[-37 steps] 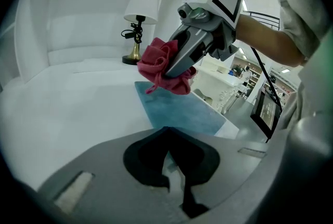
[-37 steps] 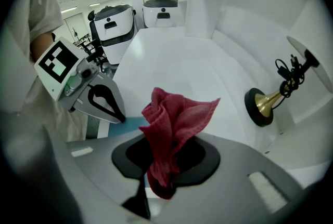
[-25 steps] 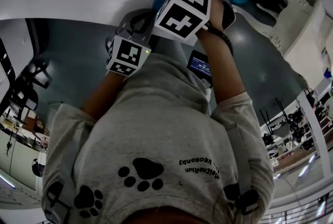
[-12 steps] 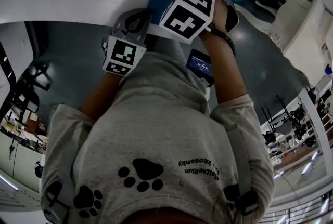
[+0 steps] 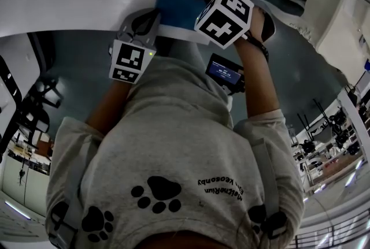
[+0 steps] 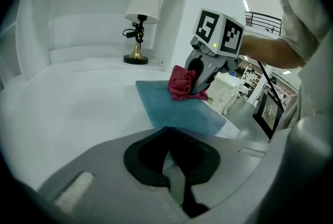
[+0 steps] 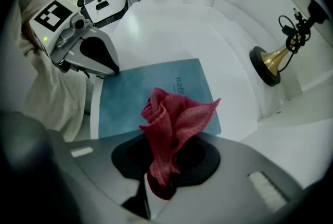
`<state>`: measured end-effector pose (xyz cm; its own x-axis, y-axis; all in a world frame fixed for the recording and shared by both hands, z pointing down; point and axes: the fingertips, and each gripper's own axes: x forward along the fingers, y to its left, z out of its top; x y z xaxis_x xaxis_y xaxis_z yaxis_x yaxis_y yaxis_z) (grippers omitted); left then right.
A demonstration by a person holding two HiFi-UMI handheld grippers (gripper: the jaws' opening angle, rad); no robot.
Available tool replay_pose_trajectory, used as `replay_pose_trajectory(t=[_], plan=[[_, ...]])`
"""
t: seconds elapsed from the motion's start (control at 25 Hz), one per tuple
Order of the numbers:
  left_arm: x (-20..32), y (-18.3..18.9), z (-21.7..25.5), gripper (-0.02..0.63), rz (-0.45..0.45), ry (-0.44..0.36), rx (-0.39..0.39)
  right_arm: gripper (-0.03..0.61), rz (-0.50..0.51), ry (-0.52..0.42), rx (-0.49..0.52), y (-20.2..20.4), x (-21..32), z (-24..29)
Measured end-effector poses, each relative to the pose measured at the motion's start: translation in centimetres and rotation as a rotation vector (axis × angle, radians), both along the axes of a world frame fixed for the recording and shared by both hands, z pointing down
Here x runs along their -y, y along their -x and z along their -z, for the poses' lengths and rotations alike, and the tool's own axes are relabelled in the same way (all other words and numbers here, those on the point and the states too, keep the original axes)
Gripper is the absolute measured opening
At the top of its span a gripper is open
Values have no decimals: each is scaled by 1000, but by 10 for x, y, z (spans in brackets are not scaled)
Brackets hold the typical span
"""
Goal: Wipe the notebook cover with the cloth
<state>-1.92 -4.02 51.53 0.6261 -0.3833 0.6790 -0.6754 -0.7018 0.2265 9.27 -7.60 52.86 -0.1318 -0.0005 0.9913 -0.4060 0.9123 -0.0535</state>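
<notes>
Right gripper clamps the cloth, pressed on the notebook at the desk's near edge; left gripper, closed and empty, rests by its corner. Wiping seems underway, most cover left

We see a crumpled crimson woven cloth, a flat teal-blue notebook cover, a glossy white tabletop, and a grey fabric shirt printed with black paws.

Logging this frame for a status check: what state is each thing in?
notebook, closed, lying flat.
cloth, bunched, on the notebook cover.
right hand-held gripper, shut on the cloth.
left hand-held gripper, shut, empty, at the notebook's corner.
lamp, upright.
</notes>
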Motion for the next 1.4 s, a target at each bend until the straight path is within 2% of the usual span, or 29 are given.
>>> replay_pose_trajectory(t=[0.2,0.6,0.72,0.96,1.4], plan=[[0,-2,0,-6,-8,-3,5,87,-43,11,-38,-26,-10,-2],[1,-5,-2,-6,-23,-3,9,87,-192,34,-107,-86,-28,-1],[1,-6,-2,-6,-27,0,10,87,-224,24,-104,-93,-30,7],[-1,-5,-2,-6,-32,2,8,87,-227,-29,3,-61,-20,39],[-7,3,-1,-6,-17,24,-1,87,-86,-72,168,36,-8,62]])
